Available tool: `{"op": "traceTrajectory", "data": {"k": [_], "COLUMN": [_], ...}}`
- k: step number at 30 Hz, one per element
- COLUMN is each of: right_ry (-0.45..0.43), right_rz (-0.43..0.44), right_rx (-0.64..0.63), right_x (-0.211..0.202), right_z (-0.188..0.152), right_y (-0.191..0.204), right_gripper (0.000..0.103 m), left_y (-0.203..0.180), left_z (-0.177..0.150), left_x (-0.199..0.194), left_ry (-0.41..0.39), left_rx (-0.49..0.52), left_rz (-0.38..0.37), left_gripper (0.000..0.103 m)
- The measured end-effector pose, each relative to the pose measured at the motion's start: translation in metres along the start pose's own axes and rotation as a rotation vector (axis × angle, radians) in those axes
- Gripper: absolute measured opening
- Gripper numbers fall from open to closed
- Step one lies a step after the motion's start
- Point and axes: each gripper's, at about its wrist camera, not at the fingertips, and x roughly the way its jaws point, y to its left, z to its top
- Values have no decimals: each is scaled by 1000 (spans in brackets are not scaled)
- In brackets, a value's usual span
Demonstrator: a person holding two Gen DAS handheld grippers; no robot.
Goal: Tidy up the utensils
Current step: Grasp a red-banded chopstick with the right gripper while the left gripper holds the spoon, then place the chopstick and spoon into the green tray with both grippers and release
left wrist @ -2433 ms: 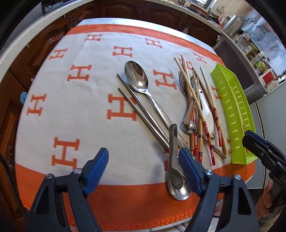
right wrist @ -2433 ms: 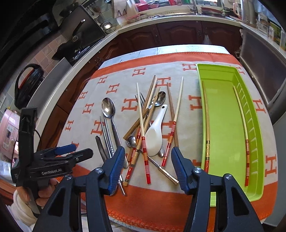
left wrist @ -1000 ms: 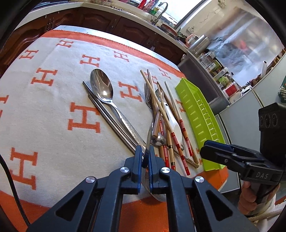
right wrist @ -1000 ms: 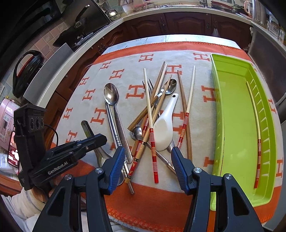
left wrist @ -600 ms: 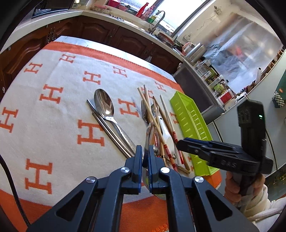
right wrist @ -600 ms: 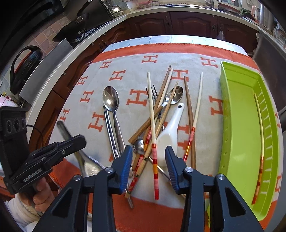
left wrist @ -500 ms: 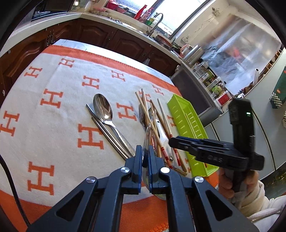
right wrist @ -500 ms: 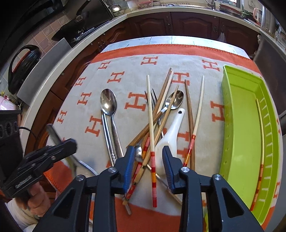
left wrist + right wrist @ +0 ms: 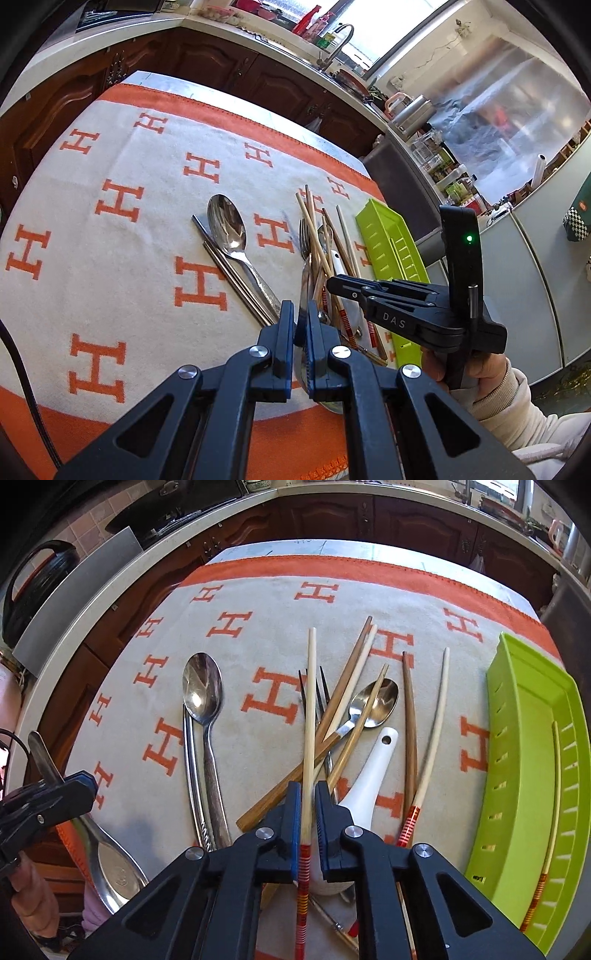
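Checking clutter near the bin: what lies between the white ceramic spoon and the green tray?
In the right wrist view, a brown chopstick and a pale red-banded chopstick lie between the white ceramic spoon and green tray.

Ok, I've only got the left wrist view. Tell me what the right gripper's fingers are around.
Observer: The right gripper straddles a pale chopstick with a red-striped end that lies on the pile. A sliver of gap shows beside one pad.
Operator: Now report what's inside the green tray.
Observer: The green tray holds one striped chopstick, lying along its slotted wall.
Operator: And check my spoon.
Observer: The left gripper clamps the metal spoon by its handle, with the bowl hanging below the jaws.
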Motion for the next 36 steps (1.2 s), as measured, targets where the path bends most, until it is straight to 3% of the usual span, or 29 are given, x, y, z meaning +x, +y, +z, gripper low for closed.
{"op": "traceTrajectory", "data": {"k": [10, 12, 14, 18, 27, 36], "right_ry": [-5, -8, -5, 1, -32, -55], "right_rz": [-34, -42, -52, -48, -80, 27], "right_rx": [-26, -32, -34, -33, -40, 88], "right_x": [3, 3, 5, 11, 9, -12], "right_z": [6, 6, 6, 5, 3, -2], "right_y": [1, 1, 1, -2, -3, -26], "right_gripper": [9, 12, 23, 25, 9, 5], "left_y": [3, 3, 3, 3, 2, -3], "left_z": [0, 0, 0, 0, 1, 2], "left_x": [4, 4, 5, 5, 7, 7], "left_ry": [15, 15, 16, 16, 20, 20], "left_rx": [-15, -18, -20, -27, -35, -24], "left_rz": [-5, -7, -4, -1, 2, 0], "left_gripper": [3, 3, 3, 3, 3, 3]}}
